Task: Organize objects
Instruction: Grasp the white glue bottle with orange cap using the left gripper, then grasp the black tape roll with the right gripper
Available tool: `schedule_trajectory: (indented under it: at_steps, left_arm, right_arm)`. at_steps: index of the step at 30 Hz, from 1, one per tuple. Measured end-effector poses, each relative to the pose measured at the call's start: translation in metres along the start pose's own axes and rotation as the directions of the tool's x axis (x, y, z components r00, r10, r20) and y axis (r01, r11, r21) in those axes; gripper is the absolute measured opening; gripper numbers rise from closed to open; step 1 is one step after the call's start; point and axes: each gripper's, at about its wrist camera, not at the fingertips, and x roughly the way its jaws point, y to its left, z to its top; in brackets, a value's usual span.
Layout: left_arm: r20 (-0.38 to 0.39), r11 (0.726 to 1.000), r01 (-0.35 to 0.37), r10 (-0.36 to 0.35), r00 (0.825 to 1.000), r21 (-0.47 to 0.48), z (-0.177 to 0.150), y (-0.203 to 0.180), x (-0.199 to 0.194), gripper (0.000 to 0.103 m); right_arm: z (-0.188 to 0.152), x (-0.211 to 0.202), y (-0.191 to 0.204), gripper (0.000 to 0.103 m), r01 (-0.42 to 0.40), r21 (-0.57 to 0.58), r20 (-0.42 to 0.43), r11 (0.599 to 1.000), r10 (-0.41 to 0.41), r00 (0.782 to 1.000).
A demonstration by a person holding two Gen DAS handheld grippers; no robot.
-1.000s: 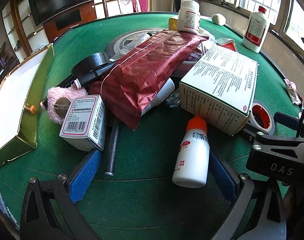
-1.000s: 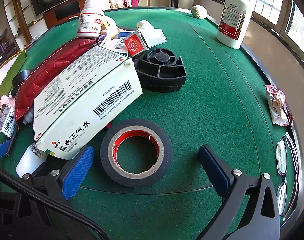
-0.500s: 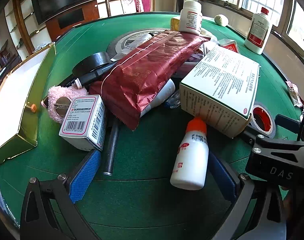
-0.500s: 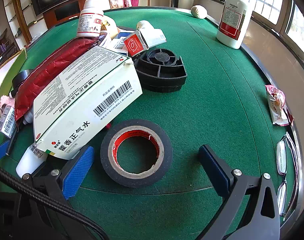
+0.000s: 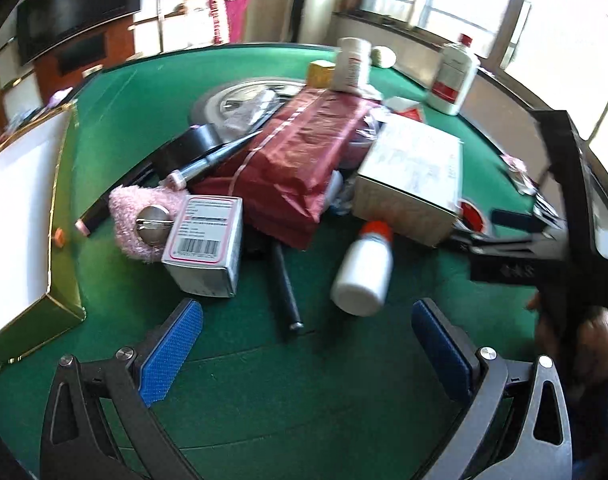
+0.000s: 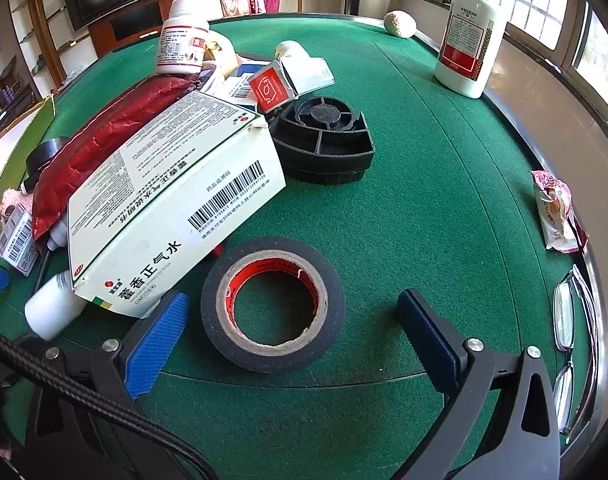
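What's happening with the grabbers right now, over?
Left gripper open, empty, short of the white bottle. Right gripper open, framing the black tape roll. Big medicine box crowds the tape's left side.

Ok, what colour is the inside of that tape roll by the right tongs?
Red inside a tan cardboard core, black outside, on the tape roll; clearest in the right wrist view.

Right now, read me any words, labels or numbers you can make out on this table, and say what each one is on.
"藿香正气水": front of the large white medicine box.
"2018": red label foot of the white bottle, only just legible.
Too small or blurred: the box's fine print and barcode digits, the small barcoded box, the pill bottle label, the snack packet, print inside the tape roll.
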Motion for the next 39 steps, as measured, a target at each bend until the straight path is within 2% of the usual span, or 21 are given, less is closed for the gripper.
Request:
schedule_trajectory:
  at_steps: [3,5,7,9,12,14,16,18,21,23,26,30,31,33,35,36,39]
  left_arm:
    - [0.024,0.992,-0.013,0.010,1.000,0.124,0.002,-0.016,-0.003,0.100]
    - [0.013,0.983,0.012,-0.014,1.000,0.183,0.005,-0.026,-0.002,0.087]
    - [-0.017,0.975,0.038,-0.036,0.999,0.217,0.010,-0.033,0.000,0.062]
    - [-0.038,0.969,0.035,-0.026,0.999,0.245,0.016,-0.038,0.006,0.056]
    - [-0.069,0.966,0.030,-0.012,0.998,0.258,0.022,-0.039,0.016,0.053]
    - [-0.088,0.964,0.033,-0.010,0.996,0.264,0.029,-0.040,0.024,0.043]
    - [-0.117,0.963,0.035,-0.004,0.993,0.268,0.037,-0.041,0.034,0.023]
    - [-0.134,0.960,0.033,0.005,0.991,0.280,0.038,-0.045,0.043,0.023]
    - [-0.108,0.959,0.017,0.014,0.994,0.284,0.033,-0.053,0.043,0.023]
    - [-0.082,0.963,0.032,-0.010,0.997,0.268,0.027,-0.054,0.042,0.023]
    - [-0.058,0.978,0.071,-0.061,0.996,0.197,0.021,-0.039,0.035,0.023]
    - [-0.001,0.989,0.104,-0.105,0.994,0.108,0.011,-0.013,0.010,0.023]
    - [0.015,0.989,0.117,-0.118,0.993,0.089,0.008,-0.007,0.004,0.023]
    - [0.043,0.990,0.128,-0.131,0.990,0.065,0.005,0.002,-0.003,0.023]
    - [0.058,0.989,0.142,-0.144,0.988,0.040,0.004,0.011,-0.006,0.023]
    - [0.066,0.990,0.140,-0.142,0.988,0.032,0.003,0.014,-0.009,0.023]
    - [0.080,0.988,0.154,-0.155,0.985,0.017,0.001,0.020,-0.011,0.023]
  right_arm:
    - [0.000,0.000,0.000,0.103,0.001,0.000,0.000,1.000,-0.001,1.000]
    - [0.001,0.000,0.000,0.103,0.000,-0.001,-0.001,1.000,0.000,1.000]
    - [0.001,0.000,0.000,0.103,0.000,0.000,-0.001,1.000,0.000,1.000]
    - [0.001,-0.001,0.000,0.103,0.000,-0.001,-0.001,1.000,0.000,1.000]
    - [0.001,-0.001,0.000,0.103,0.000,-0.001,-0.001,1.000,0.000,1.000]
    - [0.001,-0.001,0.000,0.103,0.000,-0.001,-0.001,1.000,0.000,1.000]
    - [0.002,-0.001,0.000,0.103,0.000,-0.001,-0.001,1.000,0.000,1.000]
    - [0.001,-0.001,0.000,0.103,0.000,-0.001,-0.001,1.000,0.000,1.000]
    - [0.001,-0.001,-0.002,0.103,-0.006,-0.003,0.001,1.000,0.006,1.000]
    - [0.001,-0.002,-0.005,0.103,-0.021,0.009,0.007,1.000,0.021,1.000]
    - [0.001,-0.005,-0.013,0.103,-0.022,0.027,0.014,0.999,0.021,1.000]
    - [-0.005,-0.031,-0.023,0.102,0.020,-0.051,0.054,0.999,-0.017,0.998]
    - [-0.007,-0.039,-0.027,0.102,0.011,-0.052,0.075,0.999,-0.007,0.997]
    - [-0.012,-0.060,-0.038,0.102,-0.068,-0.035,0.142,0.997,0.072,0.987]
    - [-0.015,-0.074,-0.047,0.102,-0.138,-0.006,0.219,0.990,0.136,0.966]
    - [-0.016,-0.076,-0.049,0.102,-0.141,0.004,0.230,0.990,0.137,0.964]
    - [-0.013,-0.062,-0.040,0.099,-0.146,-0.023,0.158,0.989,0.148,0.976]
